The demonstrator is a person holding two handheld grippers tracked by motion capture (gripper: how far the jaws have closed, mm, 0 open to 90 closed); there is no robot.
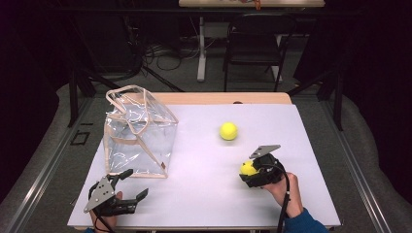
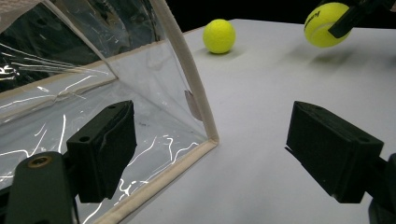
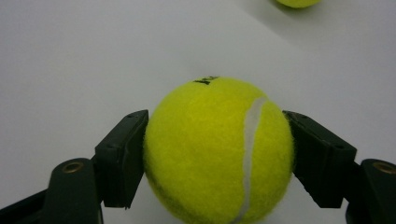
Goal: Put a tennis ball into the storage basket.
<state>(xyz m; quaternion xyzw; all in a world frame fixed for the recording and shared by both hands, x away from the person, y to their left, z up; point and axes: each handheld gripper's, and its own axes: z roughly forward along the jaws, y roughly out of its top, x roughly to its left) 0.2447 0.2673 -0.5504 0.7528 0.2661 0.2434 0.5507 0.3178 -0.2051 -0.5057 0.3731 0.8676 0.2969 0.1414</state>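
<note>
My right tool (image 1: pixel 251 171) clamps a fuzzy yellow tennis ball (image 3: pixel 218 149) with a pale seam, lifted just above the smooth white worktop (image 1: pixel 204 184) near its front right. My left tool (image 1: pixel 127 187) gapes wide beside the clear, crinkled plastic bag with beige trim (image 1: pixel 138 133). A second yellow ball (image 1: pixel 228 131) rests mid-worktop, open surface all around.

In your right gripper view the held ball (image 3: pixel 219 151) is cut off at the bottom edge, and the far ball (image 3: pixel 297 2) is clipped by the top edge. From above, your right gripper (image 1: pixel 253 174) covers most of the held ball. Your left gripper view crops the bag (image 2: pixel 93 93) at top and left, and its print is unreadable.
</note>
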